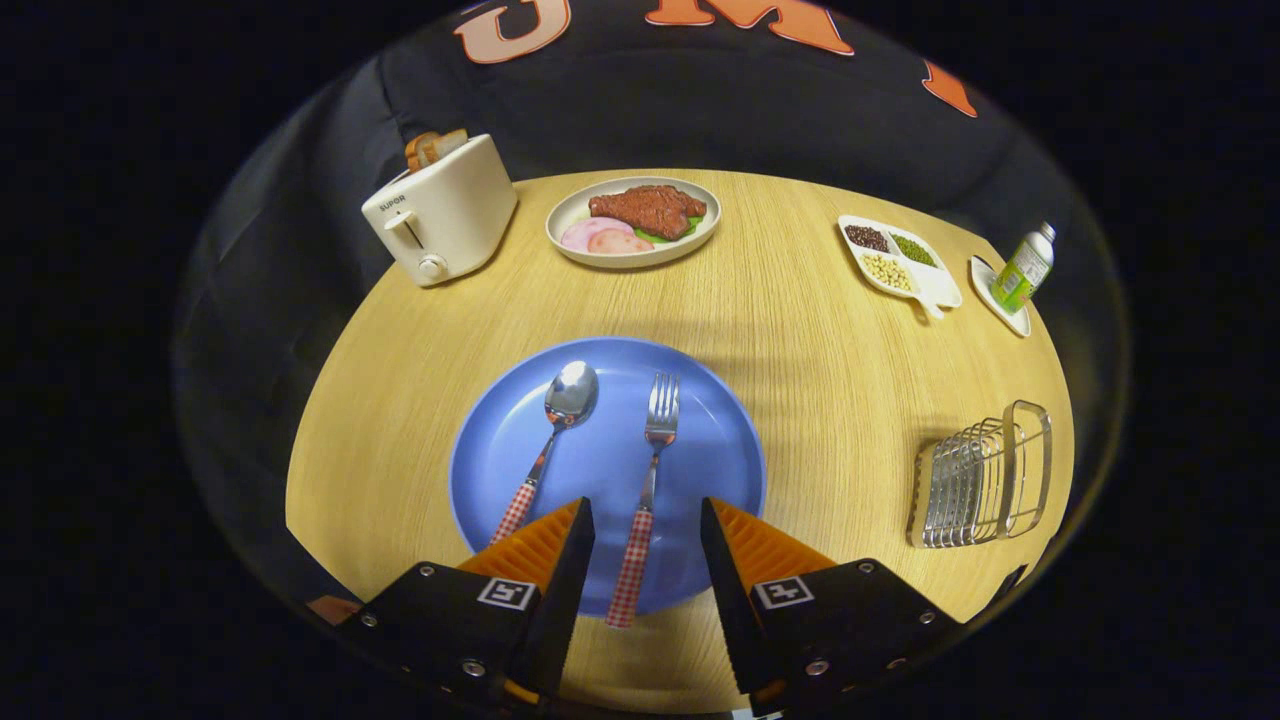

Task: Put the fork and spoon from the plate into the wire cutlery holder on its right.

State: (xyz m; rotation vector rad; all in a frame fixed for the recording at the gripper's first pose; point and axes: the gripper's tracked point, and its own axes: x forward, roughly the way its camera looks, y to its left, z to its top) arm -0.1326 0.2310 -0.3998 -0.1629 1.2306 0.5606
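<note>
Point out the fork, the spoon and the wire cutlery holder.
fork (652,470): gripper view, on its metal neck, between the open fingers.
spoon (571,388): gripper view, on its bowl, over the plate.
wire cutlery holder (975,485): gripper view, on its wire side, right of the plate.

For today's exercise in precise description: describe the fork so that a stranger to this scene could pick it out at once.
Start at the blue plate on the wooden table, nearest the open gripper. Two pieces of cutlery with checked handles lie on it. The fork is the one nearer the wire cutlery holder, its handle running between the gripper's fingers; its tines set it apart from the round-bowled spoon beside it.
</note>
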